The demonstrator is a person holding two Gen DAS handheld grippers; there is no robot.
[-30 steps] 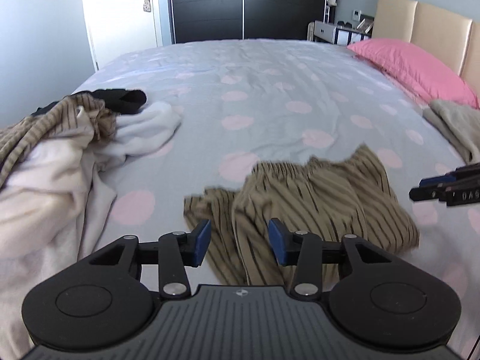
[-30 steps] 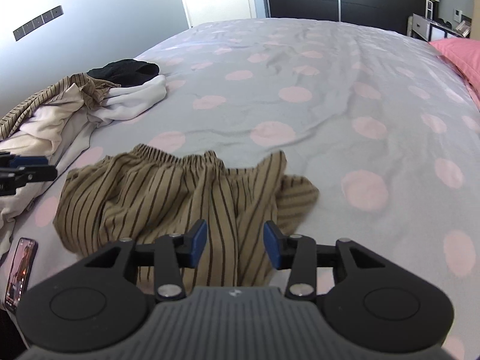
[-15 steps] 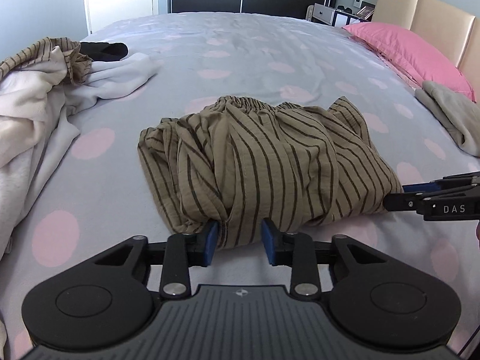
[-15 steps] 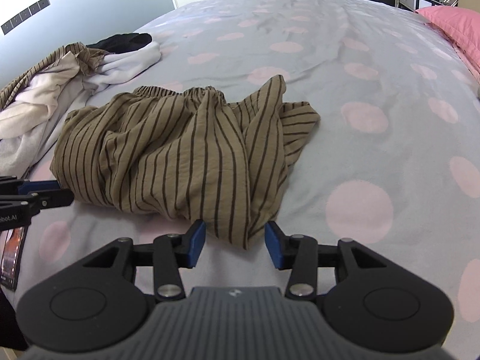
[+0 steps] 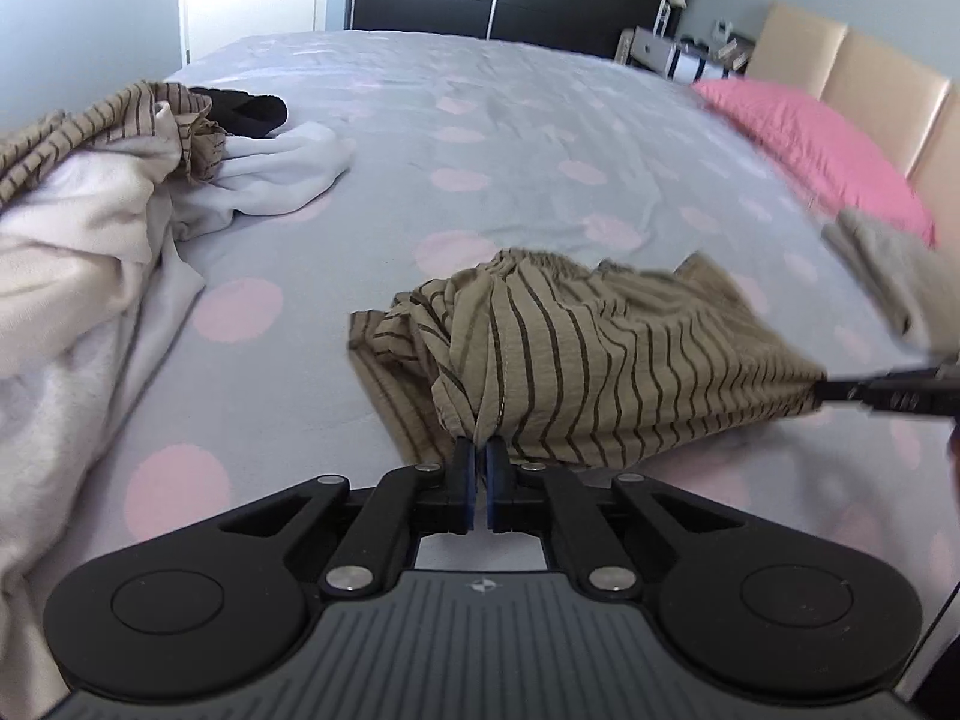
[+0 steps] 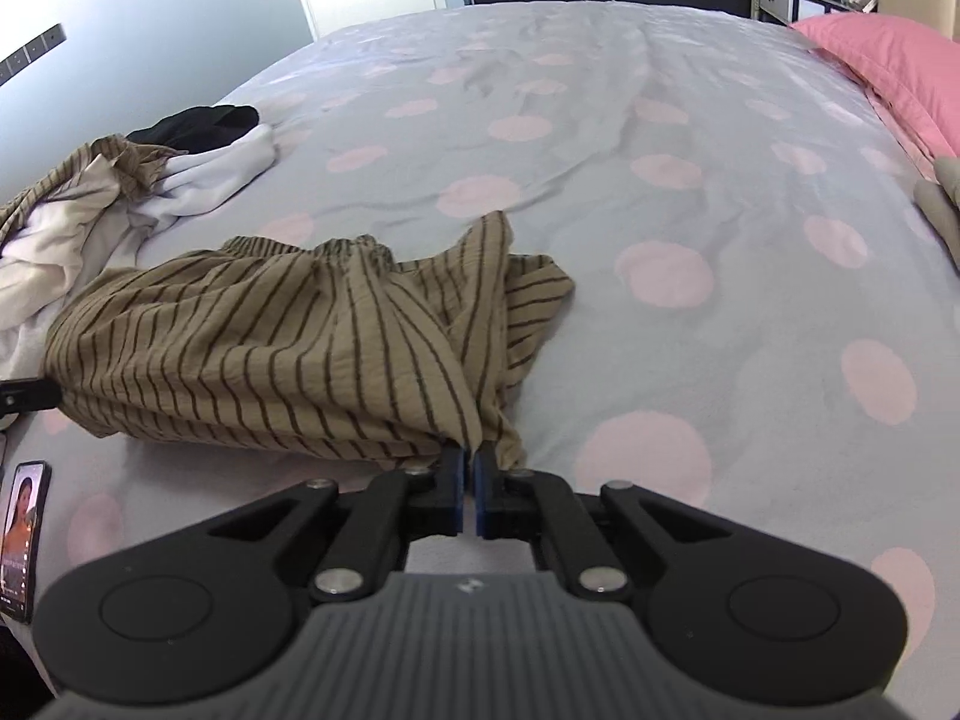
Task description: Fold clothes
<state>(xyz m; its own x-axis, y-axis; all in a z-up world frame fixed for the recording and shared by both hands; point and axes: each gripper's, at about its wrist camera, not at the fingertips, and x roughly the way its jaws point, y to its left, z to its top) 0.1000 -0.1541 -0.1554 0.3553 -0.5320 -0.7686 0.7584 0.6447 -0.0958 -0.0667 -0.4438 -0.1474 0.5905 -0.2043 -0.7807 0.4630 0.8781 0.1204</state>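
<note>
Grey bedspread (image 5: pixel 540 138) with pink dots fills both wrist views; we see a pink pillow (image 5: pixel 816 144) at 2 o'clock in the left view. Striped tan garment (image 5: pixel 600 354) lies bunched mid-bed. Our left gripper (image 5: pixel 479 450) is clamped on its near hem, fabric pinched between the blue pads. Our right gripper (image 6: pixel 468 457) pinches the opposite near corner likewise, and the hem between them is lifted off the bedspread. Pile of unfolded clothes (image 6: pixel 120 192) sits at 10 o'clock, well apart. Phone (image 6: pixel 24 531) lies at 8 o'clock at the bed edge.
</note>
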